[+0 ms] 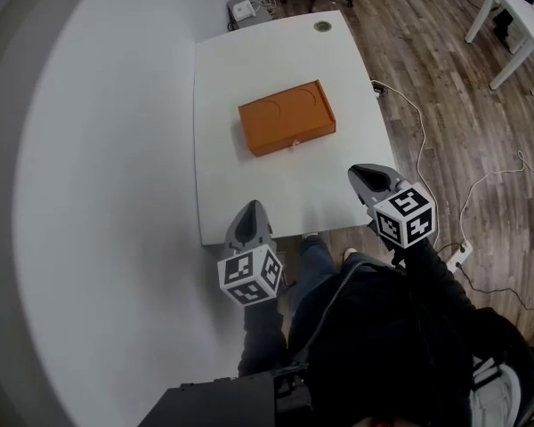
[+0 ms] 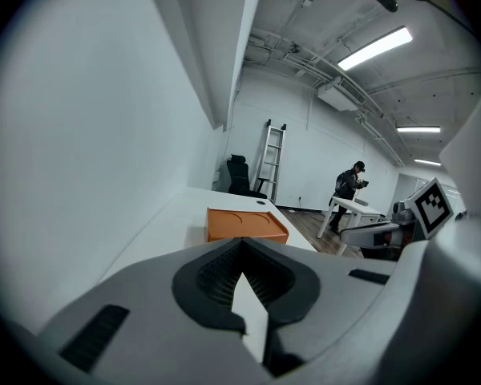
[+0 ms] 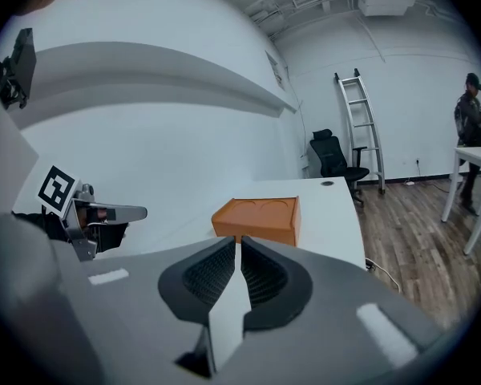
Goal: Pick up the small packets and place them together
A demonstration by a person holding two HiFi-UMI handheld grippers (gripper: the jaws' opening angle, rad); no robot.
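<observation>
The task looks barely begun. The left tongs (image 1: 253,205) and right tongs (image 1: 357,172) hover over the near edge of the white surface (image 1: 221,163), each clenched on nothing. No small packets show in any view; they may lie inside the orange box (image 1: 287,117), which sits mid-surface, well apart from both tongs. The next move likely calls for reaching forward and opening it. The box is flat, matte and rectangular, with two round dents on top; the surface is smooth.
</observation>
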